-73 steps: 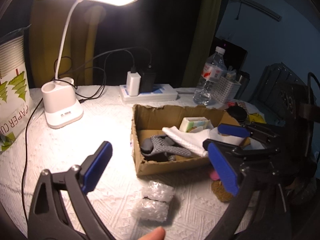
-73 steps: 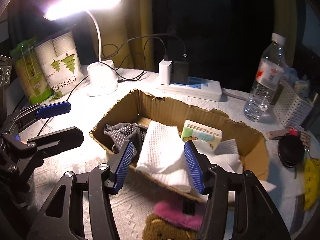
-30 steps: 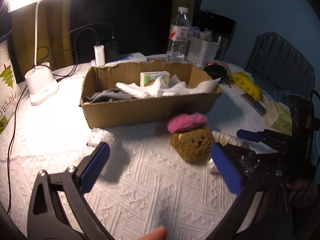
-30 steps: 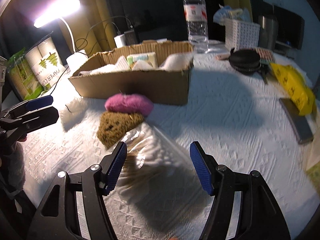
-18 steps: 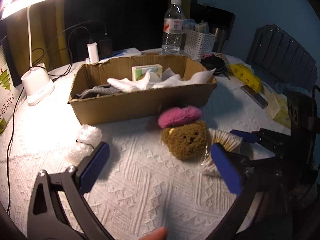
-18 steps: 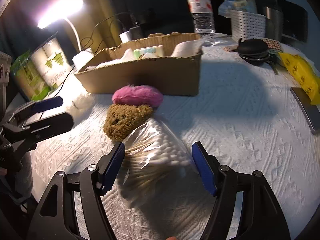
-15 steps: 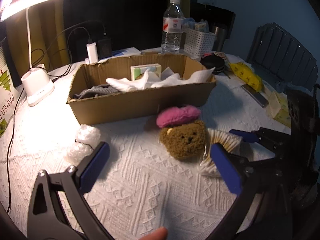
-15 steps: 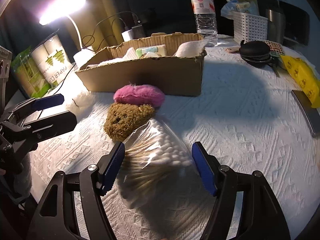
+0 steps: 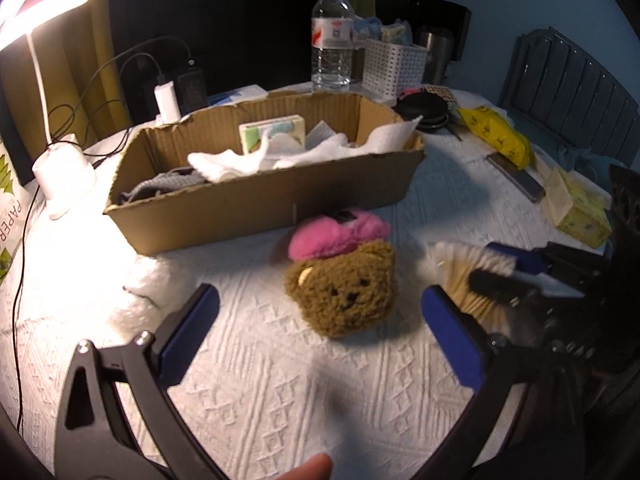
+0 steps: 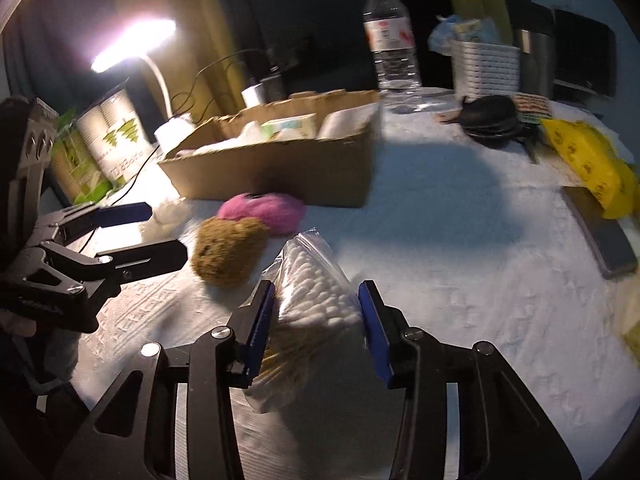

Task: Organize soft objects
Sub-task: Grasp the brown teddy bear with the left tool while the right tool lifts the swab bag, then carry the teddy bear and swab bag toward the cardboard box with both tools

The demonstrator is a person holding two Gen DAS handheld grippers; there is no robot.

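Note:
A brown plush bear face [image 9: 344, 288] lies on the white tablecloth with a pink fluffy piece [image 9: 336, 234] against its far side, in front of a cardboard box [image 9: 256, 200] that holds white cloths and a grey sock. My left gripper [image 9: 320, 320] is open with the bear just beyond its fingertips. My right gripper [image 10: 316, 320] has closed its pads on a clear bag of cotton swabs [image 10: 316, 300]. The bear [image 10: 228, 252], the pink piece [image 10: 264, 208] and the box [image 10: 280, 168] show in the right wrist view too. A bubble wrap lump [image 9: 148, 292] lies left of the bear.
A lit desk lamp [image 9: 60, 176] and a paper cup pack [image 10: 112, 140] stand at the left. A water bottle [image 9: 332, 44], white basket [image 9: 396, 68], black case [image 10: 492, 120], yellow packet [image 10: 592, 164] and dark phone [image 10: 600, 232] sit at the back and right.
My right gripper's fingers have narrowed onto the cotton swab bag. My left gripper has moved closer to the brown bear, which is now between its open fingers' line.

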